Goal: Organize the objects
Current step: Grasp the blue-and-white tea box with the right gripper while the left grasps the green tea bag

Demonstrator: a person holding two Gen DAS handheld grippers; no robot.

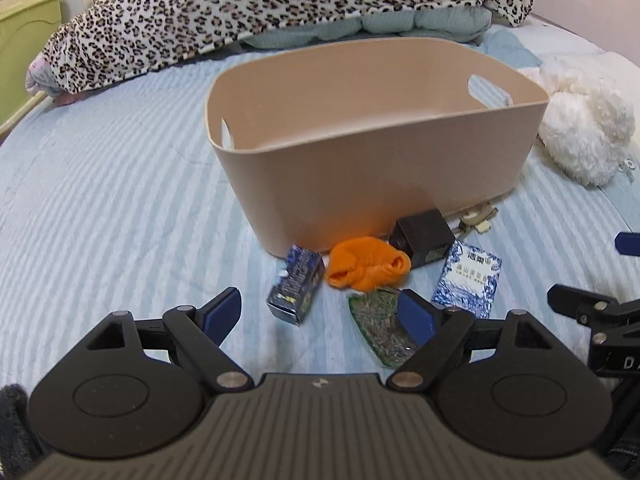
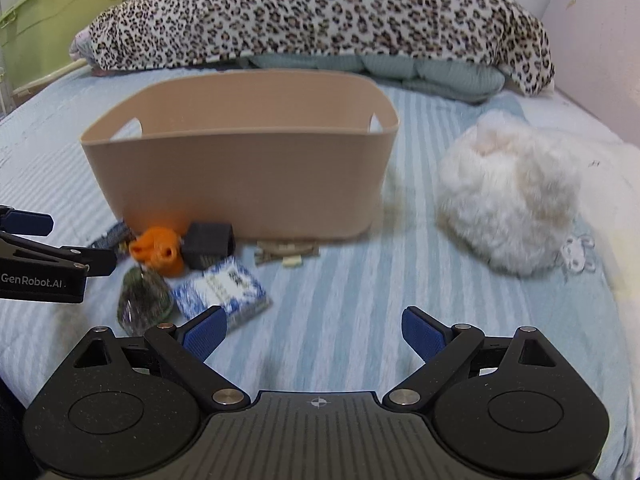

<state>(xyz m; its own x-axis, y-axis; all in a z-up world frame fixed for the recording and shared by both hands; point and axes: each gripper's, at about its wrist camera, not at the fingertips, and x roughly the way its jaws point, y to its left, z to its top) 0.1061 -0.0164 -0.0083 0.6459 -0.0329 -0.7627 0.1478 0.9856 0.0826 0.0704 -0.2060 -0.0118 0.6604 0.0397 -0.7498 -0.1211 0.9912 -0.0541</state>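
Observation:
A beige plastic bin [image 1: 372,184] [image 2: 240,184] stands on the striped bed. In front of it lie a dark blue box [image 1: 296,286], an orange cloth [image 1: 366,266] [image 2: 158,250], a black adapter [image 1: 424,240] [image 2: 208,244], a blue-and-white box [image 1: 468,280] [image 2: 228,288], a green packet [image 1: 380,324] [image 2: 144,300] and a small beige clip [image 1: 478,218] [image 2: 286,254]. My left gripper [image 1: 320,314] is open and empty, just short of the dark blue box and the packet. My right gripper [image 2: 314,334] is open and empty, to the right of the blue-and-white box.
A white fluffy plush [image 1: 584,128] [image 2: 508,200] lies right of the bin. A leopard-print blanket [image 1: 248,12] [image 2: 320,20] is heaped behind it. A green container [image 2: 60,16] stands at the far left. The right gripper's arm shows in the left wrist view [image 1: 592,320].

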